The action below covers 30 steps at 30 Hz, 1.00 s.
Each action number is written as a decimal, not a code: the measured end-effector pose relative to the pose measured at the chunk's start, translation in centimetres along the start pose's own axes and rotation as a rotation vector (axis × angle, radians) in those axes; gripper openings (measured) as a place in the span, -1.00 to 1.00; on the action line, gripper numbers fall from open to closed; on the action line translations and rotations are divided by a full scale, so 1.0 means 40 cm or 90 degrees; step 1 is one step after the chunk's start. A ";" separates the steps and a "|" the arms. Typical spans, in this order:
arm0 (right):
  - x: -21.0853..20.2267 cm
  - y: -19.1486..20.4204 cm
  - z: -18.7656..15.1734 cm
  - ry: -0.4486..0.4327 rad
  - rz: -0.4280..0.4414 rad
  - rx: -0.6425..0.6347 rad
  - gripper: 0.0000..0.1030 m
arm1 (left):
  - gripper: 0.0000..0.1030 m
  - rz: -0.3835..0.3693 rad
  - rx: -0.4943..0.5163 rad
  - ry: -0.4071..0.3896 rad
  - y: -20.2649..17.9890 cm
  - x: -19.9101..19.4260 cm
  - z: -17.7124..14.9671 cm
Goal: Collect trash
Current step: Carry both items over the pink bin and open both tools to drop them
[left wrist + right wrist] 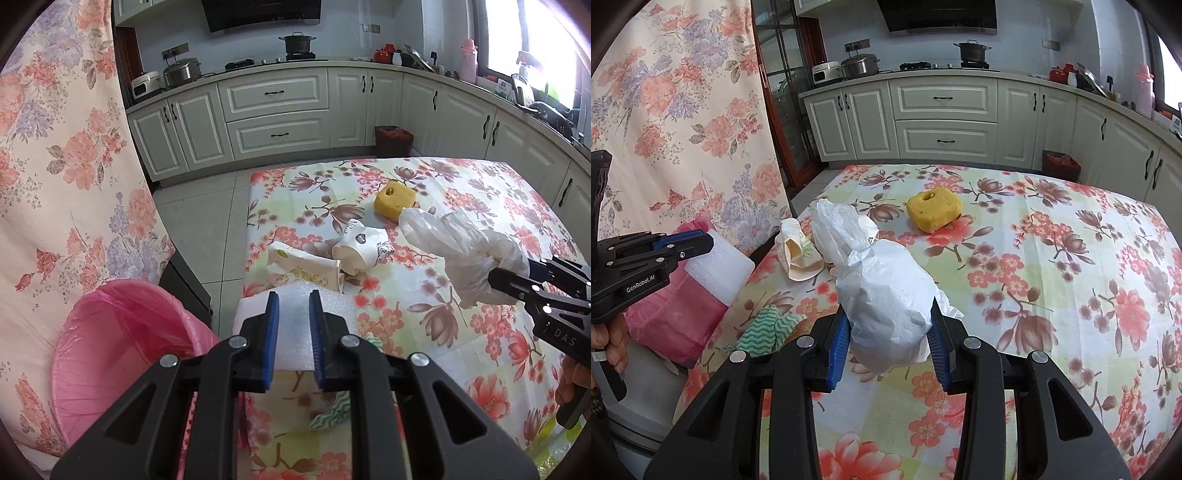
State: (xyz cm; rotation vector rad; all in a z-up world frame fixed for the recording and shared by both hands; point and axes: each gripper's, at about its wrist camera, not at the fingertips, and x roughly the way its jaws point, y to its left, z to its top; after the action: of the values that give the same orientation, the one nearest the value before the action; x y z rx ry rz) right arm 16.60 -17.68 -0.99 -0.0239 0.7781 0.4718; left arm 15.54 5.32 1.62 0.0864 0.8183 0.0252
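Observation:
My left gripper (pixel 293 301) is shut on a white foam sheet (pixel 293 332) and holds it over the table's left edge, beside the pink-lined bin (pixel 110 354). It also shows in the right wrist view (pixel 711 236) with the foam sheet (pixel 718 271) above the bin (pixel 676 317). My right gripper (pixel 888 306) is shut on a crumpled white plastic bag (pixel 882 295), lifted just over the table; it shows in the left wrist view (pixel 495 277) with the bag (pixel 461 251). A crushed paper cup (pixel 360 247), a folded paper wrapper (pixel 303 267) and a yellow sponge (pixel 393 199) lie on the table.
The table wears a floral cloth (pixel 1052 277). A green-and-white rag (pixel 768 328) lies near the table's left edge. A floral curtain (pixel 55 166) hangs at the left. White kitchen cabinets (pixel 277 114) and a dark floor bin (pixel 393 142) stand behind the table.

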 end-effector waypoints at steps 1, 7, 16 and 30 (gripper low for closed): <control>-0.004 0.002 0.002 -0.002 0.001 -0.001 -0.28 | -0.69 -0.001 -0.001 -0.003 0.003 -0.005 0.001; -0.034 0.024 0.030 -0.020 0.007 -0.010 -0.28 | -0.70 0.003 -0.012 -0.029 0.027 -0.057 0.016; -0.071 0.109 0.087 -0.044 0.032 -0.041 -0.28 | -0.70 0.035 -0.047 -0.077 0.130 -0.174 0.019; -0.064 0.362 0.150 -0.046 0.101 -0.116 -0.28 | -0.70 0.100 -0.134 -0.103 0.343 -0.282 -0.066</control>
State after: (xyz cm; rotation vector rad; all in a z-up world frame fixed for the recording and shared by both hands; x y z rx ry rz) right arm 12.98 -4.58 7.23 -0.1146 0.6664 0.6902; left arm 6.03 18.54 9.23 -0.0462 0.6418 0.2497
